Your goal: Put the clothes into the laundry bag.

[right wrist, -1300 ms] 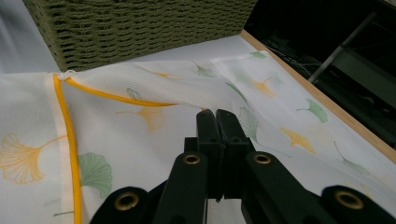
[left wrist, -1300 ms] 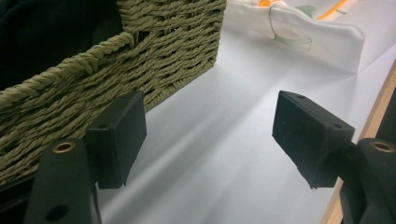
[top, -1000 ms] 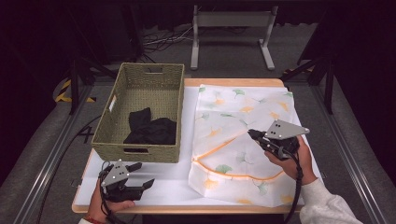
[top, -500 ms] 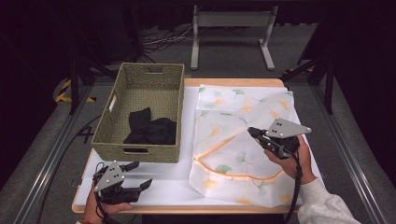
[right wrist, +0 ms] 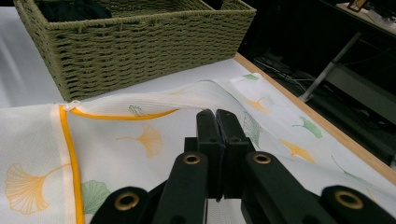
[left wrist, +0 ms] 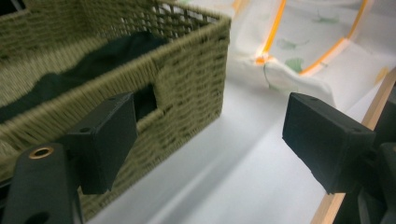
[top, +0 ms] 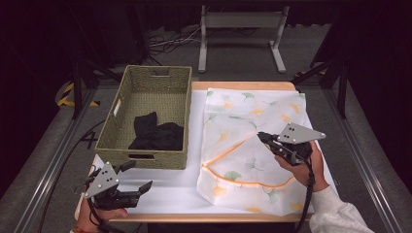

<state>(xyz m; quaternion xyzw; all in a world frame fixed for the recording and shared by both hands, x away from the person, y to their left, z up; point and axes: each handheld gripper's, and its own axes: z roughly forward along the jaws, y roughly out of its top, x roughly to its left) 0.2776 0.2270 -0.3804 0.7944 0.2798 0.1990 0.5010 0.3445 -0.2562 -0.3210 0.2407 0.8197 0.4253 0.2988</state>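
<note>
The right gripper (top: 265,138) has its jaws clenched tight on the upper layer of a white mesh laundry bag (top: 243,160) printed with green and yellow leaves. It pinches the fabric just behind the orange-trimmed opening and lifts that layer clear of the layer below. In the right gripper view (right wrist: 216,122) the two black jaws meet with no gap, the raised cloth (right wrist: 140,105) draped over their tips.

The left gripper (top: 138,177) holds nothing. Its jaws have just been opening and now stand wide apart, with only the white table cover between them. In the left gripper view (left wrist: 210,135) one jaw lies in front of the basket's near wall (left wrist: 187,79) and the other over the table's wooden edge (left wrist: 380,93).

The bag lies flat on the table (top: 175,187), just to the right of the basket (top: 116,131), its opening facing the basket's near right corner. The left gripper hovers near the basket's near left corner; the right gripper is well to the right of the basket, over the bag.

Counted: one woven basket, one bag, two grippers, and one heap of dark clothing (top: 158,135) inside the basket, at its near end. How many garments are in the heap cannot be told.
</note>
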